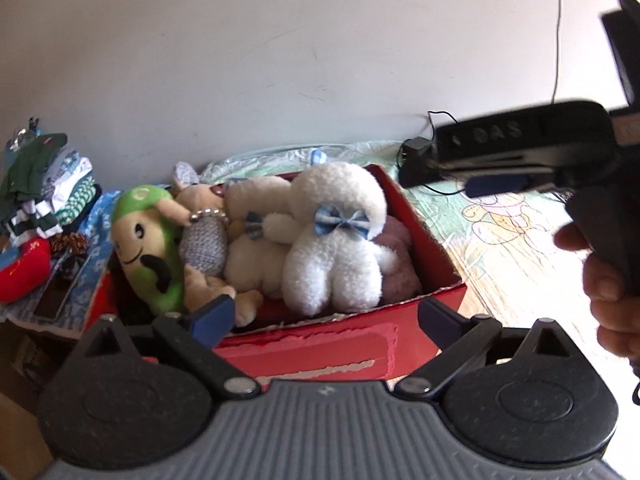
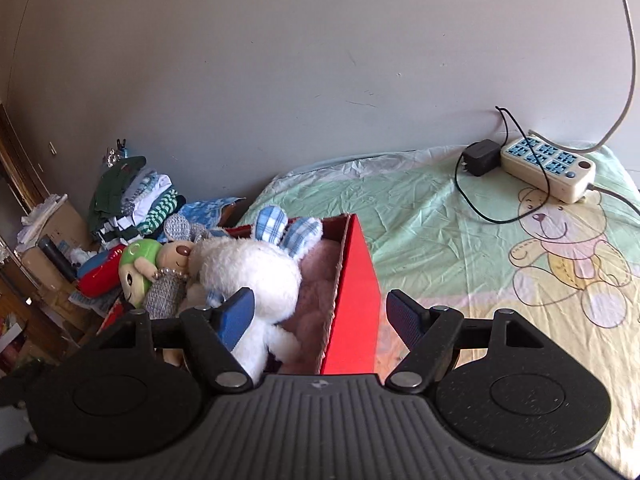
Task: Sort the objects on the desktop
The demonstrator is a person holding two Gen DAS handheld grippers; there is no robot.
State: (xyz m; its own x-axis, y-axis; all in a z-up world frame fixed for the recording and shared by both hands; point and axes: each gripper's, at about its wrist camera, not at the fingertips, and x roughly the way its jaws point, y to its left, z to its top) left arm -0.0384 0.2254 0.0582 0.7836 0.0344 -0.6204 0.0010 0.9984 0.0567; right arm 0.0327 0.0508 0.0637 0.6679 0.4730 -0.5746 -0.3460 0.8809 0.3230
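Far left, a pile of folded clothes (image 1: 48, 184) sat against the wall, w/ a red cushion-like item (image 1: 22, 276) below it. Next came the red box (image 1: 440, 256), packed w/ soft toys: green plush (image 1: 140, 248) at the left end, a beige doll in a grey knit dress (image 1: 202, 240) leaning on it, then a cream plush (image 1: 256, 240), then the white bunny (image 1: 336, 248) w/ a blue checked bow, lying over a pink plush (image 1: 398, 256) at the right end. All toys were inside the box, touching each other.

Left gripper (image 1: 324, 316) hovered just in front of the box's near wall, jaws spread wide, nothing between them. Left pad overlapped the box's front-left corner in view; contact can't be told.

Right of the box, on the bear-print sheet (image 2: 460, 240), a black adapter (image 2: 480, 158) lay just beside a cream power strip (image 2: 548, 168) near the wall, well apart from the box.

Right gripper (image 2: 320, 320) was held above the box's right wall, jaws apart & empty; its left pad sat in front of the white bunny, its right pad over the sheet. In the left wrist view the right gripper appeared blurred at the right edge, the person's right hand (image 1: 612, 296) around its handle.
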